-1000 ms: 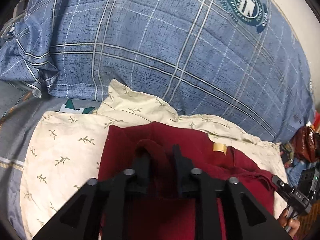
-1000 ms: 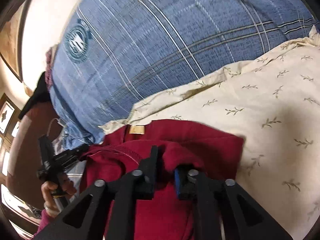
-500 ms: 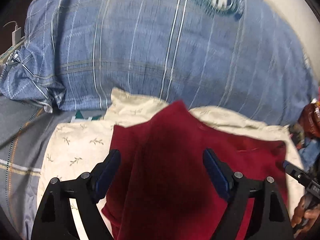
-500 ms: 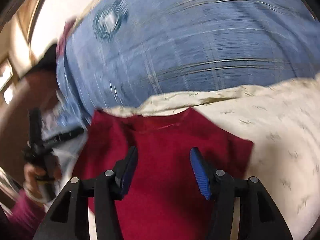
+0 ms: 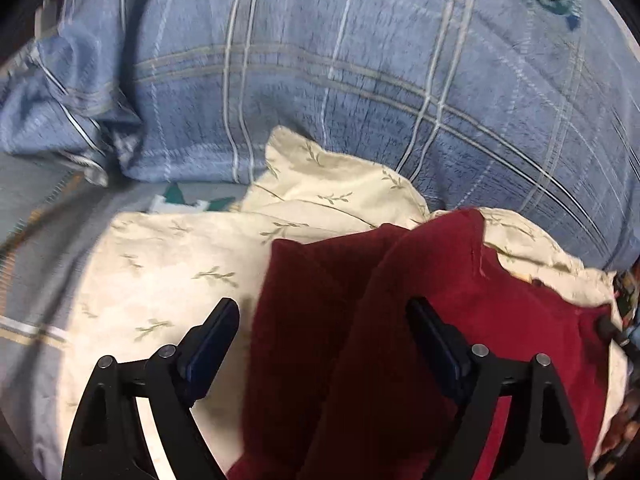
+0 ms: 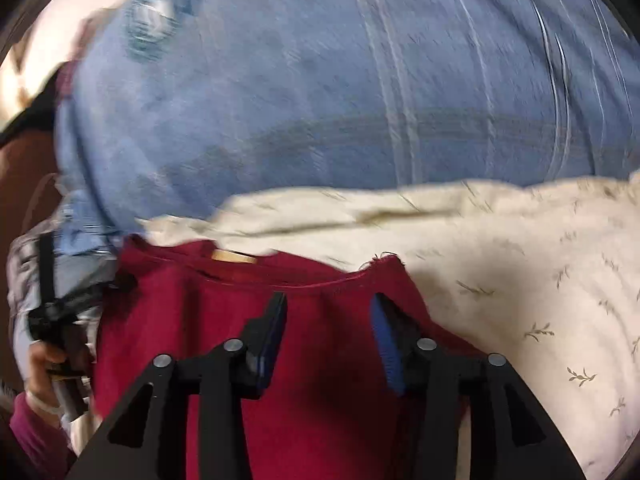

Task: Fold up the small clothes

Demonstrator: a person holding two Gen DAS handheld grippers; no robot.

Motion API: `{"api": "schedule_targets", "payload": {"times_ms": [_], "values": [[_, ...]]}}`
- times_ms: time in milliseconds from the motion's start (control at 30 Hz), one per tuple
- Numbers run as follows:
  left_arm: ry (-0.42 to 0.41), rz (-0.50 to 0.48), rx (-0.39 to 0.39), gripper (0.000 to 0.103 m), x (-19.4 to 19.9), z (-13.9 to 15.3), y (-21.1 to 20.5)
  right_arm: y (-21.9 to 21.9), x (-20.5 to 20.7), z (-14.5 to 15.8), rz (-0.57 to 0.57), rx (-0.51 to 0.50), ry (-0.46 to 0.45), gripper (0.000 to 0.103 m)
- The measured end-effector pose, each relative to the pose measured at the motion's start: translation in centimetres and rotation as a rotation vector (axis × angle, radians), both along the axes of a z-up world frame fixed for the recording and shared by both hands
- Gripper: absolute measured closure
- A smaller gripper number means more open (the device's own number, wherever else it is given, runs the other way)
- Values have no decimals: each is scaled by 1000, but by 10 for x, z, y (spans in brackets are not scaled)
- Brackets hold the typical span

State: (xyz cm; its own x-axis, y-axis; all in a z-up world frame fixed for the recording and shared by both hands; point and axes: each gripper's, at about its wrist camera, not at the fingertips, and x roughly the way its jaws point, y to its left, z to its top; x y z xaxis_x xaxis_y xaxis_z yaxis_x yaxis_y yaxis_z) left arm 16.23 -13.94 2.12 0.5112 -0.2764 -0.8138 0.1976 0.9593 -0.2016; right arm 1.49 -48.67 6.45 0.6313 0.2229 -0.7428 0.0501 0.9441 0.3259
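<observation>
A dark red garment point(image 5: 440, 272) lies in folds on a cream pillow with a leaf print point(image 5: 180, 264). My left gripper point(image 5: 320, 306) hovers over its left part, its jaws wide and still opening; the cloth lies under them and the pads do not touch it. In the right wrist view the garment point(image 6: 180, 320) shows its neckline and a tan label point(image 6: 234, 257). My right gripper point(image 6: 329, 300) hangs just short of the neckline with its jaws apart and closing, the blue pads clear of the cloth.
A big blue plaid pillow point(image 5: 360, 80) rises behind the cream one and fills the far side point(image 6: 320, 100). Grey striped bedding point(image 5: 36, 240) lies to the left. A hand in a dark red sleeve point(image 6: 40, 364) holds the other gripper at the left edge.
Both grippers were shut on bunches of the red cloth and have let go and opened. The garment now lies looser on the pillow. The left gripper has sunk closer to it.
</observation>
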Motion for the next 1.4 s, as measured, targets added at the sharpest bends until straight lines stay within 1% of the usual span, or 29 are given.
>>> {"api": "schedule_targets", "payload": {"times_ms": [33, 133, 167, 267, 333, 367, 400, 433, 500, 567, 700, 767, 867, 933, 1000, 1100, 1167, 1200, 1233, 1267, 1333, 1400], "values": [[-9, -5, 2, 17, -5, 4, 3, 12, 1, 5, 49, -12, -4, 49], [-33, 4, -24, 17, -33, 20, 22, 47, 8, 10, 143, -57, -3, 49], [-45, 11, -33, 17, -46, 25, 30, 58, 12, 10, 160, -48, -4, 49], [-75, 36, -21, 17, -80, 34, 48, 89, 30, 4, 197, 40, 2, 49], [-70, 45, -10, 16, -99, 33, 58, 114, 43, 0, 221, 75, 13, 49], [-61, 50, -6, 16, -104, 28, 61, 128, 49, -1, 235, 72, 16, 49], [-54, 51, -6, 16, -108, 24, 63, 147, 59, -4, 257, 49, 23, 49], [-45, 47, -9, 16, -109, 20, 63, 164, 66, -7, 266, 20, 31, 52], [-29, 38, -9, 17, -108, 12, 62, 186, 79, -12, 253, -12, 40, 52], [-34, 31, 0, 17, -102, 4, 58, 199, 96, -19, 227, 0, 35, 53], [-37, 23, -5, 15, -92, -7, 58, 221, 129, -46, 176, -23, 72, 54], [-41, 7, 5, 15, -87, -9, 59, 229, 140, -58, 166, -39, 90, 54], [-14, 8, -26, 15, -78, -13, 64, 234, 148, -72, 166, -54, 122, 53], [-8, 7, -33, 15, -75, -14, 65, 234, 147, -73, 164, -49, 122, 52], [-18, 5, -31, 16, -74, -12, 65, 232, 145, -71, 162, -36, 119, 52], [-47, 2, -21, 16, -79, -6, 65, 210, 126, -52, 127, 12, 102, 53], [-52, 0, -27, 16, -83, -4, 65, 196, 102, -34, 124, 30, 65, 53], [-55, -1, -31, 16, -85, -2, 66, 186, 86, -25, 125, 2, 52, 52], [-59, 1, -33, 16, -86, -1, 66, 179, 76, -21, 120, -42, 52, 48], [-64, 5, -35, 16, -87, -1, 66, 170, 66, -18, 108, -91, 54, 46], [-65, 9, -37, 16, -91, 1, 67, 138, 43, -11, 49, -176, 56, 46], [-59, 10, -35, 16, -93, -1, 66, 103, 30, -7, -32, -196, 68, 46]]}}
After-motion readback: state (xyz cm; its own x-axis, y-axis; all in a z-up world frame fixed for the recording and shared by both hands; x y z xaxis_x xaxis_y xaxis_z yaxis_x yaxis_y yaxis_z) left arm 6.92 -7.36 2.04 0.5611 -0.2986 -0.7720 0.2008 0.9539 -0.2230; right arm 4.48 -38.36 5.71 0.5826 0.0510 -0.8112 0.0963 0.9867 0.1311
